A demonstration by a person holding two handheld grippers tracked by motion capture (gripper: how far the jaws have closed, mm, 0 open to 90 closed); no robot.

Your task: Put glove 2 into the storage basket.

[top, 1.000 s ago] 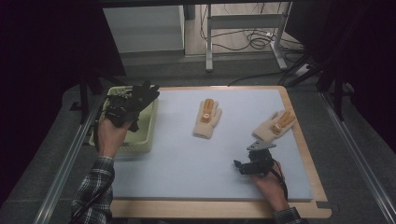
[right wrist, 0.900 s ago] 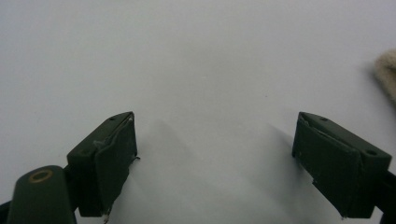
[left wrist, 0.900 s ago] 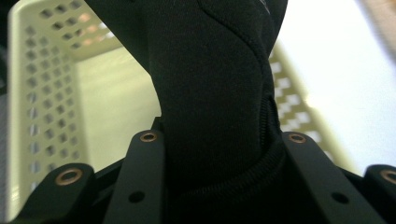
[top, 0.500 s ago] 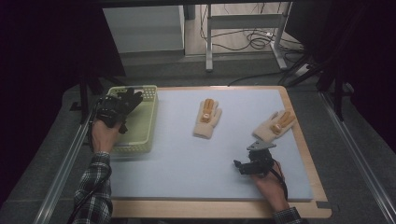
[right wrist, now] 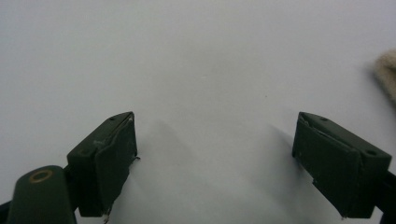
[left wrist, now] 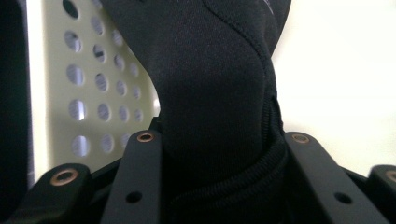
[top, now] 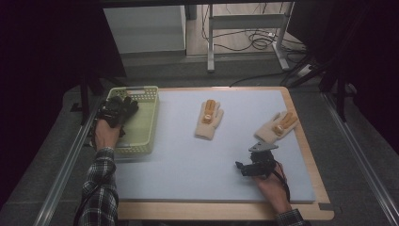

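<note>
Now the left gripper [top: 123,106], clamped on a black glove [left wrist: 219,79], has drawn back over the green basket [top: 141,127] at the desk's left edge, probably to drop it. Right gripper [top: 248,168] rests wide open, empty, near 2 cream gloves [top: 209,119].

Perforated plastic basket [top: 141,123] (matt cloth glove [left wrist: 210,93])
</note>
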